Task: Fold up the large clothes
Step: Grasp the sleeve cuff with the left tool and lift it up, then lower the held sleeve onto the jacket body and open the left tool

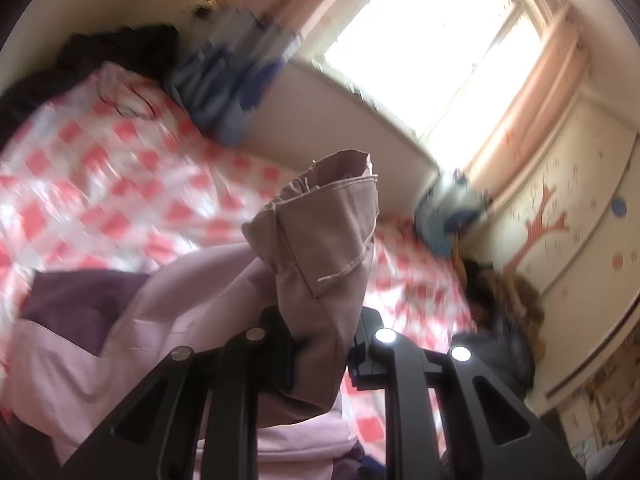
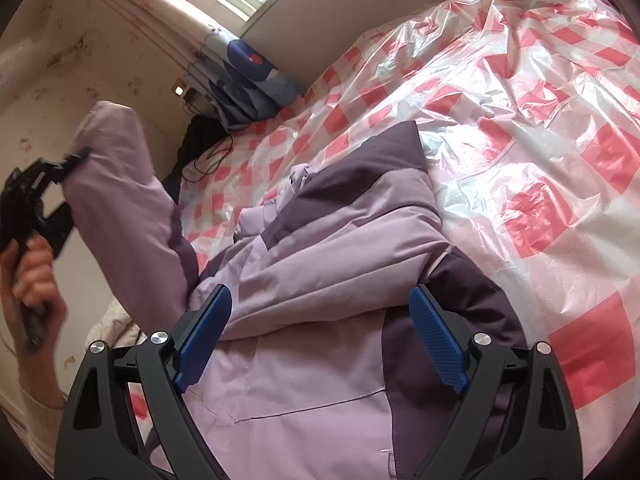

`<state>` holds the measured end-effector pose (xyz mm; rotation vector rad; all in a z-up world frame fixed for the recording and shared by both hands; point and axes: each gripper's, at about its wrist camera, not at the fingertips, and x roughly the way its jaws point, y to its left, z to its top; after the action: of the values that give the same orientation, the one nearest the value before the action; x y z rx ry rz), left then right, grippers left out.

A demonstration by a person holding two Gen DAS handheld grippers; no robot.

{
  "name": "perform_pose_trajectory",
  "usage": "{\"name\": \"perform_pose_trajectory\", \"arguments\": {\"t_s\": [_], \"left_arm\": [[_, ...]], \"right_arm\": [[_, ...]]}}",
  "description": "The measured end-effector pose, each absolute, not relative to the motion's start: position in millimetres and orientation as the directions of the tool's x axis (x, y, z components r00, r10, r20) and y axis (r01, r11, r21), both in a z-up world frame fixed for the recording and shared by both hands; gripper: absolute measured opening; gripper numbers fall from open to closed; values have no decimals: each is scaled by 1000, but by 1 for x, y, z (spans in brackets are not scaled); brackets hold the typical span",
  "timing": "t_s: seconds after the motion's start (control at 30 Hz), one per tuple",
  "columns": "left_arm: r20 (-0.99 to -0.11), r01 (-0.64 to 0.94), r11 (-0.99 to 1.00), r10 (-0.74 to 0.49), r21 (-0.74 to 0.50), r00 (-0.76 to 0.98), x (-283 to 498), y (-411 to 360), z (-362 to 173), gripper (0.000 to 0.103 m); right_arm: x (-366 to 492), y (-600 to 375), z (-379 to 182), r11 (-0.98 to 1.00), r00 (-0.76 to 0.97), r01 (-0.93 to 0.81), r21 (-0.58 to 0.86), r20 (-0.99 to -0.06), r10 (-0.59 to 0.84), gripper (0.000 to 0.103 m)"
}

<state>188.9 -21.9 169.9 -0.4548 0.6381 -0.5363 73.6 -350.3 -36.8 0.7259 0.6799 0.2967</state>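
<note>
A lilac and dark purple jacket [image 2: 336, 264] lies crumpled on a bed covered with red-and-white checked plastic sheet [image 2: 520, 120]. My left gripper [image 1: 320, 344] is shut on the jacket's sleeve cuff [image 1: 332, 224], which stands up between the fingers. In the right wrist view that sleeve [image 2: 120, 208] is lifted at the left, held by the left gripper [image 2: 60, 176] in a person's hand [image 2: 32, 280]. My right gripper [image 2: 320, 328] hovers open just above the jacket body, blue pads [image 2: 436, 336] wide apart, nothing pinched between them.
A blue patterned pillow [image 2: 248, 76] leans at the headboard under a bright window [image 1: 432, 48]. Dark clothes [image 1: 120, 56] and a cable [image 2: 212, 160] lie at the bed's far side. A fur-trimmed dark garment [image 1: 508, 320] sits by the wall with a tree decal [image 1: 540, 224].
</note>
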Motion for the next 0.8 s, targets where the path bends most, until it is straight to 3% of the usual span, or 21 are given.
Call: {"name": "perform_pose_trajectory", "arguments": {"t_s": [0.33,0.57,0.63,0.7,0.77,0.8], "left_arm": [[-617,389,807,-590,-443,520,191,-126,50,20],[-744,430,858,-478,-282,466,183,-167,-14,22],[-759,460,846,-480,-268,441,180,-174,-19,35],[-761,504,814,-514,-287,396,175,-180,-17,61],[-757,540,792,-531,-283,382,167,-184,-12,72],[-761,553,789,-526,-268,381,163,-184,-7,73]], "right_arm": [[70,-378,-35,656,777,5,755,-415,473,87],[70,-384,-36,629,779,8,778,-399,483,87],[69,-385,-37,623,779,8,782,-396,487,87],[69,-386,-38,610,780,4,793,-385,494,87],[69,-387,-39,592,779,-8,806,-366,509,87],[69,-387,-39,586,781,-11,810,-359,511,87]]}}
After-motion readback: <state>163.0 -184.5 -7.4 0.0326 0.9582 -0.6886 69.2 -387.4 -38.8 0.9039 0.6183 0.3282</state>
